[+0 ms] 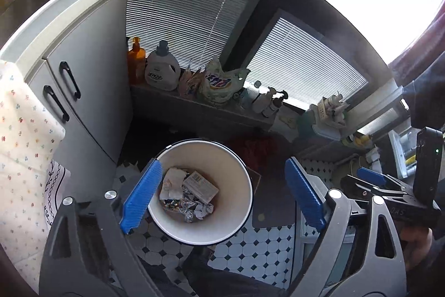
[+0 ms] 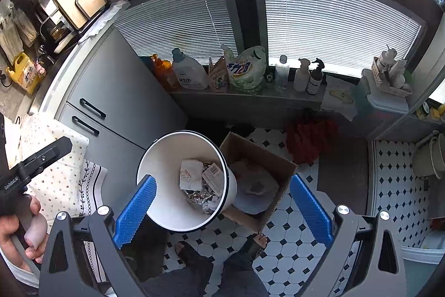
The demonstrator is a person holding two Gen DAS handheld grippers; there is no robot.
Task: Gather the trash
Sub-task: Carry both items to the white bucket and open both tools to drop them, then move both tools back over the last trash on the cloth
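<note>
Hovering over the bin (image 1: 200,191), left gripper (image 1: 222,196) released, empty; bin dead ahead at twelve o'clock. Right gripper (image 2: 222,210) released too, bin at eleven.

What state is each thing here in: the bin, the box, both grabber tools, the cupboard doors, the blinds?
Trash bin: upright, no lid, wrappers and paper at the bottom.
Cardboard box: open, touching the bin, something pale inside.
Left gripper: open, empty, above the bin.
Right gripper: open, empty.
Cabinet doors: shut.
Blinds: lowered, slats letting light through.
</note>
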